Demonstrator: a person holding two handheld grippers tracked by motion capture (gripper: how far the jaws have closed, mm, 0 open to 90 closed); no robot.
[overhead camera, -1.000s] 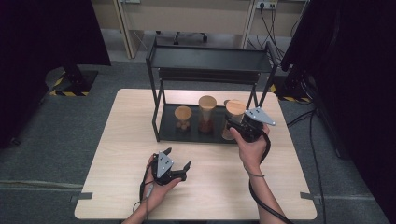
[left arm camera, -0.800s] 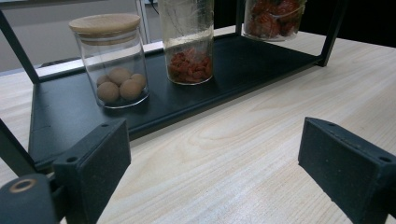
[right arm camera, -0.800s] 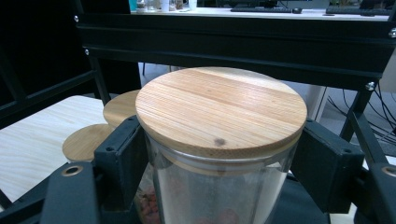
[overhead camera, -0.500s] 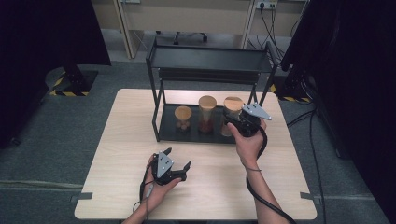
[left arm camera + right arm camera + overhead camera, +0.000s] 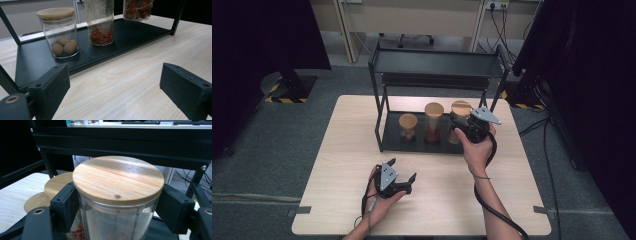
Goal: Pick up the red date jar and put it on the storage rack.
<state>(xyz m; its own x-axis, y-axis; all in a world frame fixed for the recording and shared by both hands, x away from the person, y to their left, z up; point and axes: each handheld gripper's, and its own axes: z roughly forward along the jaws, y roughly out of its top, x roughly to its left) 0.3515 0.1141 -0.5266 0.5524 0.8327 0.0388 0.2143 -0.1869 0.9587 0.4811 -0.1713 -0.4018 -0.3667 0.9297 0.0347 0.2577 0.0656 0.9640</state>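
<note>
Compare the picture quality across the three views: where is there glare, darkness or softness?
High view: soft and low in detail, dark at both sides, the table evenly lit. Left gripper view: sharp on the short jar, light sheen on the wood. Right gripper view: bright glare streaks across the bamboo lid; the rack behind is dark.
</note>
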